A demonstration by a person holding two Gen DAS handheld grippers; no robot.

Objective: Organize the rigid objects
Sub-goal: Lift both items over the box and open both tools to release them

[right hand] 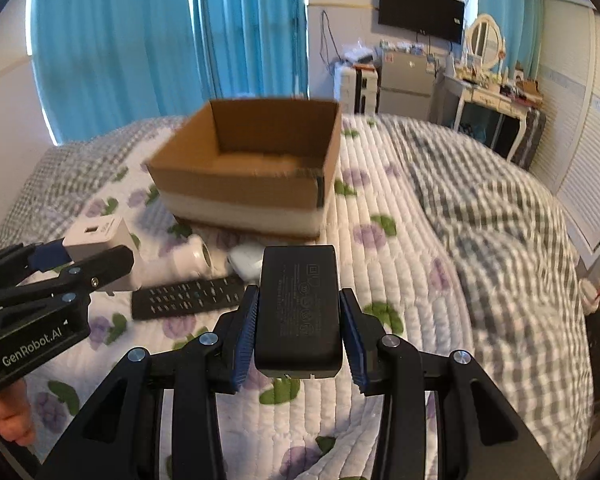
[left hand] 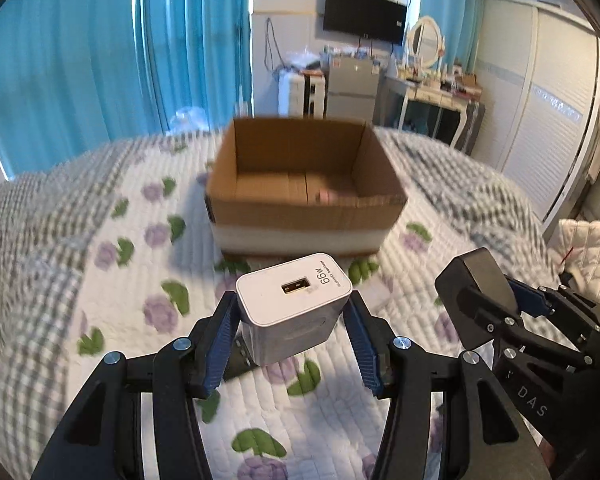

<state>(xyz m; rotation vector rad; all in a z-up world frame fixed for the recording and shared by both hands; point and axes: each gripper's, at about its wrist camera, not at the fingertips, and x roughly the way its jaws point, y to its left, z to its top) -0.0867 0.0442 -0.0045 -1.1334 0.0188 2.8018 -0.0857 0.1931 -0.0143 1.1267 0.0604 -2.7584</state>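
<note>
My left gripper (left hand: 294,320) is shut on a white USB charger block (left hand: 296,288), port facing up, lifted above the flowered quilt. Straight ahead stands an open cardboard box (left hand: 306,208) with a small pinkish thing on its floor. My right gripper (right hand: 299,294) is shut on a black power adapter (right hand: 298,308), label side up, also held off the bed. Each view shows the other gripper: the right one (left hand: 484,292) at the right with its black block, the left one (right hand: 88,252) at the left with the white charger (right hand: 100,236). The box (right hand: 236,188) lies ahead and slightly left.
On the quilt before the box lie a black remote control (right hand: 188,296), a white cylinder (right hand: 192,258) and a small white case (right hand: 246,260). A grey checked blanket (right hand: 500,216) covers the bed's right side. A hand (right hand: 10,420) grips the left handle. Curtains, a dresser and a wardrobe stand beyond.
</note>
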